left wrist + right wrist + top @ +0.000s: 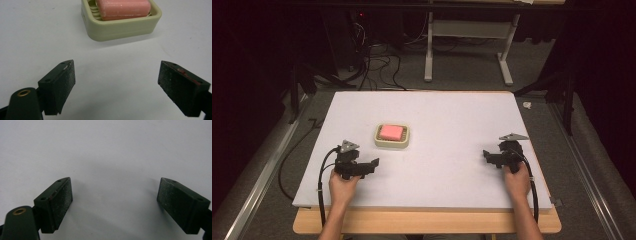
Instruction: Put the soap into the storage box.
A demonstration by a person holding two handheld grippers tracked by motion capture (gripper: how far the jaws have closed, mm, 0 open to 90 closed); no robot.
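Observation:
A pink bar of soap (390,132) lies in a cream soap dish (392,144) on the white table top, left of centre. My left gripper (371,164) rests low near the front left, just short of the dish and to its left. Its jaws stand apart with nothing between them. In the left gripper view the soap (123,8) and the dish (122,28) sit just ahead of the left gripper (117,75). My right gripper (487,156) is at the front right, far from the dish. In the right gripper view the right gripper (115,195) is open over bare white surface.
The white board (437,110) lies on a wooden table whose front edge (427,222) shows below it. Cables (319,185) trail from both grippers toward the person's forearms. Behind the table are a white stand (429,50), floor cables and dark frames.

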